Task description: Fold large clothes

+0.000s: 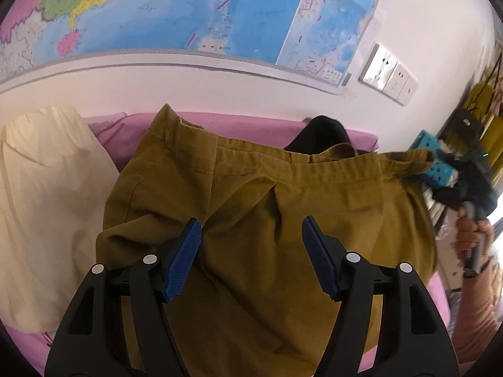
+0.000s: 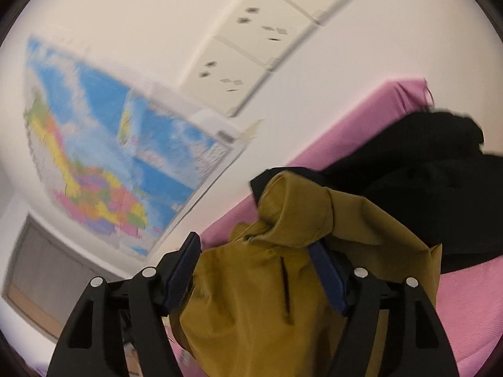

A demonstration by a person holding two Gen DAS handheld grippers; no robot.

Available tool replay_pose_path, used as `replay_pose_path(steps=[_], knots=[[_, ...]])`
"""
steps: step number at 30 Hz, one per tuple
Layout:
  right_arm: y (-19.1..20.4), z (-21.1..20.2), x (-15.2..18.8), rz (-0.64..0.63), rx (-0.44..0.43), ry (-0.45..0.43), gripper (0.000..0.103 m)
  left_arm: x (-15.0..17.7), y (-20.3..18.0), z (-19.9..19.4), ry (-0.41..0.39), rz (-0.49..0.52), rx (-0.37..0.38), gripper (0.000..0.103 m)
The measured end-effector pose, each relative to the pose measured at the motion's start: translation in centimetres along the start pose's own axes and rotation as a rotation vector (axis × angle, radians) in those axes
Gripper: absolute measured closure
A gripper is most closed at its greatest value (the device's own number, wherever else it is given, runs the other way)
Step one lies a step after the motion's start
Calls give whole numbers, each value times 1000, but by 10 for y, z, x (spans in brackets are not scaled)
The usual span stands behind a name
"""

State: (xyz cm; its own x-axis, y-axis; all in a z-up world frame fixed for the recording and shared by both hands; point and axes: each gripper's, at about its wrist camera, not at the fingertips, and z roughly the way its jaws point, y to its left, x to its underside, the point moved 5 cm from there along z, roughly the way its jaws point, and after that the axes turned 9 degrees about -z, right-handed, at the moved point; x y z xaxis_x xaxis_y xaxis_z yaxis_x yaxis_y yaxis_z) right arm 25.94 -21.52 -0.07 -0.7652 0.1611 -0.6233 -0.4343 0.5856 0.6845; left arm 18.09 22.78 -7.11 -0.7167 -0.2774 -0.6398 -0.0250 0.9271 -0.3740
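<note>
1. Left wrist view: our left gripper (image 1: 251,238) stands wide, nothing between its pads, above the mustard trousers (image 1: 251,194) spread on the pink bed (image 1: 220,122), beside a cream pillow (image 1: 47,188).
2. Right wrist view: our right gripper (image 2: 254,257) gapes wide; the trousers' bunched waistband (image 2: 283,220) droops over one pad, near a black garment (image 2: 408,172).

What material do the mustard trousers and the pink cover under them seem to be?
Mustard trousers: likely woven cotton, matte; soft creases, visible stitched seams and gathered waistband. Pink cover: probably smooth thin matte cloth stretched flat; the weave is too blurred to tell.
</note>
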Motion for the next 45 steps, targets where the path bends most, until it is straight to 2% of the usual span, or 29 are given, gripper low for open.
replay_pose_path(steps=[5,7,9,14,18,22,26,29,31,34,36,38,41,42,45], knots=[[27,11,19,-207,89,66,33,2,0,5,7,26,-27,37],[26,22,22,-265,171,79,34,2,1,9,12,30,-37,37],[21,32,22,-294,225,93,39,1,3,13,20,29,-54,37],[-16,61,14,-274,347,139,45,-1,12,32,53,22,-103,37],[-39,73,8,-192,335,143,55,-3,21,50,89,-5,-103,35],[-56,77,6,-125,302,138,57,-3,31,67,125,-26,-115,34],[-50,75,9,-132,305,145,57,-2,28,73,154,-6,-162,33],[-40,62,9,-143,291,117,52,-1,23,59,120,4,-171,33],[-27,45,14,-178,274,105,44,2,22,43,88,14,-155,33],[-3,15,33,-278,252,106,43,11,24,6,18,49,-106,29],[6,4,49,-322,246,115,43,21,30,-12,3,53,-60,28],[8,-2,70,-363,264,158,43,34,36,-20,17,54,-24,27],[-11,5,90,-410,401,222,48,48,52,-8,55,58,-86,28],[-22,10,92,-391,410,234,51,51,58,-2,69,42,-81,28],[-44,21,90,-275,378,224,51,50,60,4,63,18,-80,27]])
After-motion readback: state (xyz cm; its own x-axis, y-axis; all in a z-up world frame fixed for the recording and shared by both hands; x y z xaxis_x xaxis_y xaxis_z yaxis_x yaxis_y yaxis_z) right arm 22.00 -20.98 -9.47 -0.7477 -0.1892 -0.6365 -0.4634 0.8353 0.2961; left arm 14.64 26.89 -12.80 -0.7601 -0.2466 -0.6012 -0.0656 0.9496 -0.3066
